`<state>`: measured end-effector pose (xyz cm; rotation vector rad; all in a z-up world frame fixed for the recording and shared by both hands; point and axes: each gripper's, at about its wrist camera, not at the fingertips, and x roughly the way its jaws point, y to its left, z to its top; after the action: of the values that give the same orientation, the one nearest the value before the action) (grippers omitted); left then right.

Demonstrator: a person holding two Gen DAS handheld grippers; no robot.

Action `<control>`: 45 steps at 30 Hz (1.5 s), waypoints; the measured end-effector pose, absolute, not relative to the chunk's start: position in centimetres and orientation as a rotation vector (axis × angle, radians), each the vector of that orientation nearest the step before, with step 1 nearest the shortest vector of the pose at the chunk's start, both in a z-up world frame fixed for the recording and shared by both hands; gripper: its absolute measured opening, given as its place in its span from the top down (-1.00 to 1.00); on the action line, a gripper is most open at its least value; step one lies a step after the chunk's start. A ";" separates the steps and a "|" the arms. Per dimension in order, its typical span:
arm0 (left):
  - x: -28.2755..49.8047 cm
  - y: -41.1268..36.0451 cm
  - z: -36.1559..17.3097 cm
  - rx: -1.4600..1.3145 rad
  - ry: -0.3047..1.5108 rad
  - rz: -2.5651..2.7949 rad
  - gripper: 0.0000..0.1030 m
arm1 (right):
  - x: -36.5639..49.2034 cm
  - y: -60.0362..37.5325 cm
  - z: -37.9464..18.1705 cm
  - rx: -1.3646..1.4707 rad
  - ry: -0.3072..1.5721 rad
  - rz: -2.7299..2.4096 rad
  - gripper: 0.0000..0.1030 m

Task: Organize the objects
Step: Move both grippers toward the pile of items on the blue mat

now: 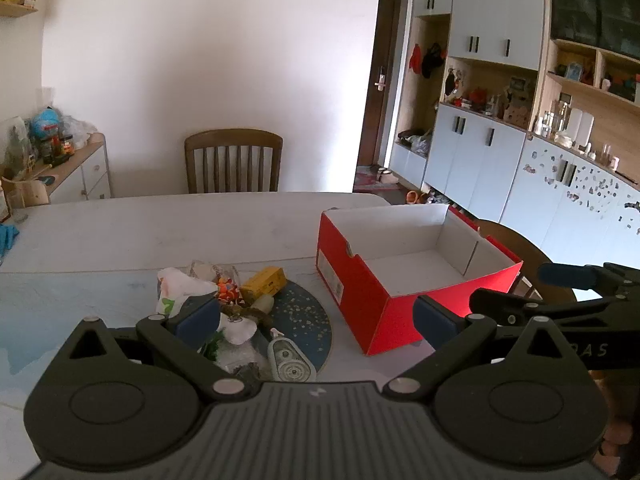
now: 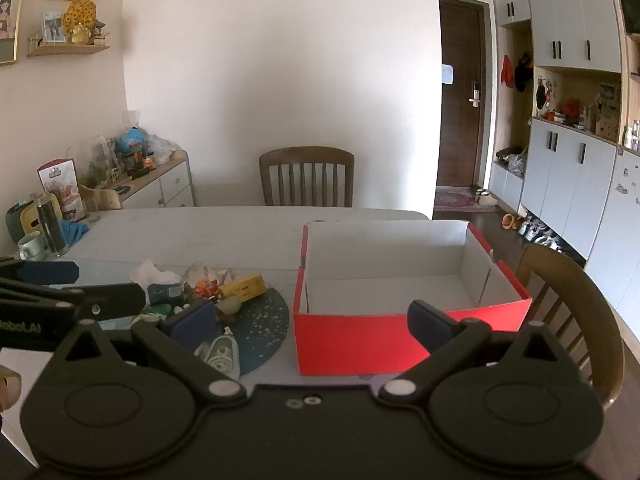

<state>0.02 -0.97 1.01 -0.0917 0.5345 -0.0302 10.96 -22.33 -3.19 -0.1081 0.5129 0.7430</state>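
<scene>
A red cardboard box (image 1: 352,280) with a white, empty inside stands open on the table's right part; it also shows in the right wrist view (image 2: 360,340). Left of it a pile of small objects lies on a dark round mat (image 1: 308,320): a yellow box (image 1: 266,282), an orange toy (image 1: 228,289), white wrappers (image 1: 180,286) and a white round device (image 1: 290,364). The pile shows in the right wrist view too, with the yellow box (image 2: 244,285). My left gripper (image 1: 316,320) is open above the pile and box corner. My right gripper (image 2: 310,320) is open before the box's front wall.
The pale table (image 1: 160,224) runs to the far wall. One wooden chair (image 2: 306,176) stands behind it, another (image 2: 568,300) at its right. A cup (image 2: 30,246) and a dark jar (image 2: 50,224) stand at the table's left end. Cabinets line the right wall.
</scene>
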 end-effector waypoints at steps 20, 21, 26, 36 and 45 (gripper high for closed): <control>0.3 -1.8 0.8 -0.099 0.538 -0.023 -1.00 | 11.5 -23.1 -3.2 -0.101 0.508 0.758 -0.98; 0.3 -1.9 0.8 -0.100 0.537 -0.020 -1.00 | 11.6 -23.2 -3.2 -0.101 0.509 0.761 -0.98; 0.3 -2.2 0.5 -0.108 0.529 -0.008 -1.00 | 11.9 -23.2 -3.4 -0.112 0.507 0.774 -0.98; 2.2 1.0 -0.4 -0.157 0.555 -0.036 -1.00 | 12.5 -19.6 -4.3 -0.139 0.531 0.789 -0.98; 5.3 6.1 -1.6 -0.168 0.597 -0.011 -1.00 | 13.5 -13.8 -6.1 -0.169 0.608 0.791 -0.98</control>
<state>5.34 6.11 -1.65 -0.1676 0.5967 -0.0114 13.55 -13.80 -6.14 -0.1685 0.6076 0.7906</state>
